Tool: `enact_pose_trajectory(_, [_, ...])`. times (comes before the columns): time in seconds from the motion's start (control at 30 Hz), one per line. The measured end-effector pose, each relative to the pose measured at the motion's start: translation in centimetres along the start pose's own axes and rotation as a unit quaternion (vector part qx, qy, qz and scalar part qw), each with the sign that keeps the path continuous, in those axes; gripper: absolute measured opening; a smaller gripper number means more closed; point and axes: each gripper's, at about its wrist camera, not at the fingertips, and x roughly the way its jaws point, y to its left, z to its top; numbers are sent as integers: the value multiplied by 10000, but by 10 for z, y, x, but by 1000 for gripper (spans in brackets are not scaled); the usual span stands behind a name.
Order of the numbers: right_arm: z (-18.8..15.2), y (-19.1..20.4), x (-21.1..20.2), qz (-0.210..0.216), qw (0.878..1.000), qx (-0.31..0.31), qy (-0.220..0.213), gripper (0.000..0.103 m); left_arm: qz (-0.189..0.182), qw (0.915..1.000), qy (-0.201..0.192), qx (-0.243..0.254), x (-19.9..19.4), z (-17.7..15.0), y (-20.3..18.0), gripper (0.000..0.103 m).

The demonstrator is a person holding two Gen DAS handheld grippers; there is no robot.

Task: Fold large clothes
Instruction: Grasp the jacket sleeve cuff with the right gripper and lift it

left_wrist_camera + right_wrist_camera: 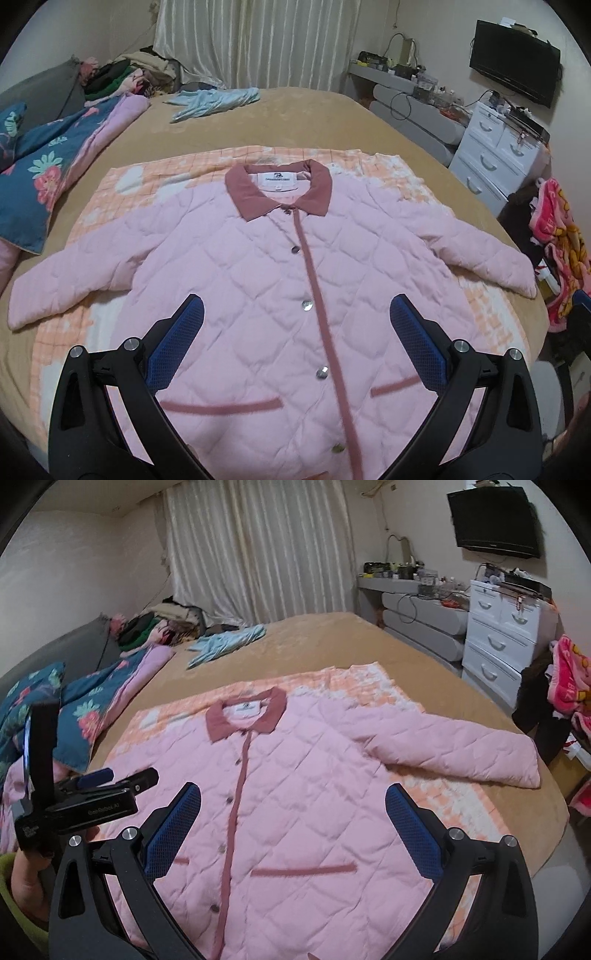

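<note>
Quilted jacket spread flat, both grippers empty above its hem

The pink jacket (295, 266) lies buttoned and face up across the middle of each frame on an orange checked blanket (122, 184), its left sleeve (70, 284) at the frame's left. The left gripper (295, 347) hangs with its jaws apart over the lower front, touching nothing; the right gripper (291, 830) does the same. The padding is thick and likely springy, so a shallow pinch could slip, and the right sleeve (454, 749) near the bed's edge could drag off.
</note>
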Motion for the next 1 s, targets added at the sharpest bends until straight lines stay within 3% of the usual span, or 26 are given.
enact_pose_trajectory(0.53, [53, -100, 35, -672, 9908, 1136, -288, 99, -111, 9995, 102, 286, 63, 60, -58, 95])
enact_pose_trajectory(0.7, [54, -143, 55, -1033, 9814, 1601, -255, 99, -276, 9990, 196, 296, 89, 71, -76, 95])
enact_pose_trajectory(1.0, [34, -220, 98, -1719, 9525, 2511, -57, 99, -310, 9973, 402, 524, 130, 68, -104, 95])
